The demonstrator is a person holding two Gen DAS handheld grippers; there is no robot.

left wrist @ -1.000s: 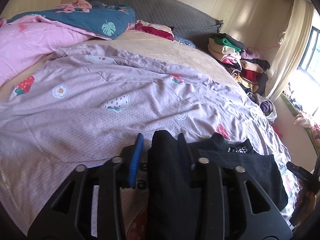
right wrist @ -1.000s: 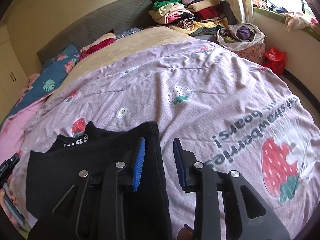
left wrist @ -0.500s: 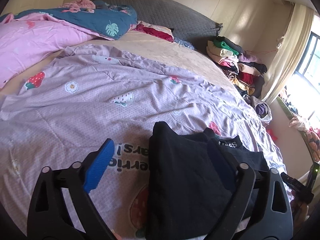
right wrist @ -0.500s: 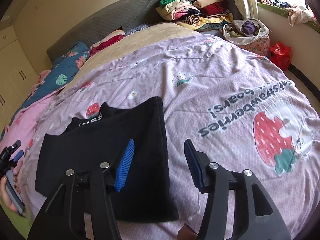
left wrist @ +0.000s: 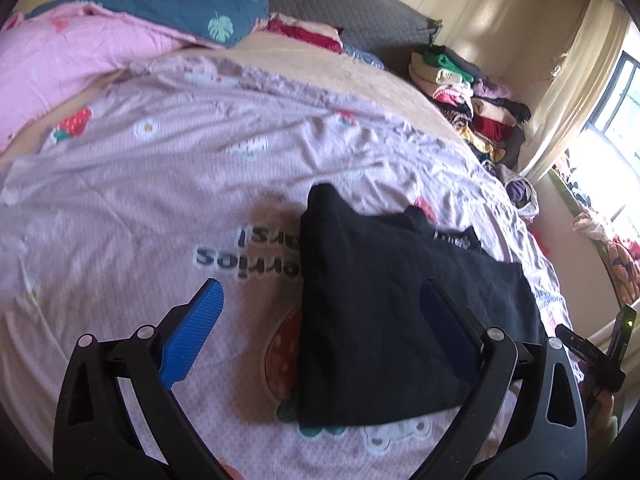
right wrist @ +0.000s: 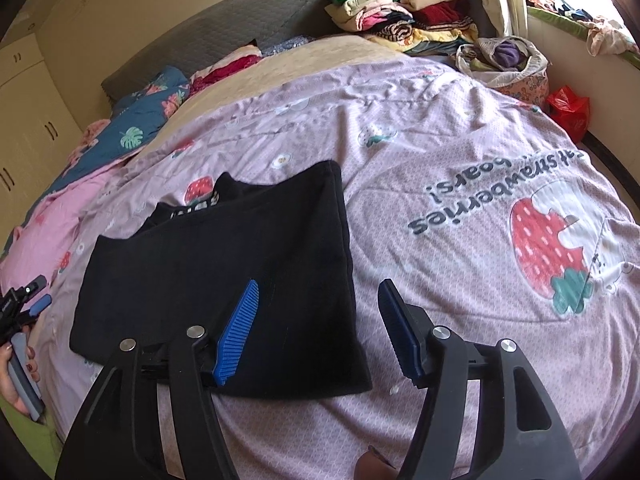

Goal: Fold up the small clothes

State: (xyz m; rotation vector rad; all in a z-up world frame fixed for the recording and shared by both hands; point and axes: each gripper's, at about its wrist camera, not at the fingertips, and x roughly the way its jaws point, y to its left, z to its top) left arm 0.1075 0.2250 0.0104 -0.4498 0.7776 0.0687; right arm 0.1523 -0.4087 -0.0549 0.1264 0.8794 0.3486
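Black garment [right wrist: 224, 264] folded on lilac strawberry quilt [right wrist: 460, 152]; both hand-held grippers released.

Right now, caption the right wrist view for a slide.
Right gripper open above a folded black garment lying on the strawberry-print quilt.

A home bedroom: bed [right wrist: 460, 128], quilts, stacked clothes [right wrist: 404, 12].
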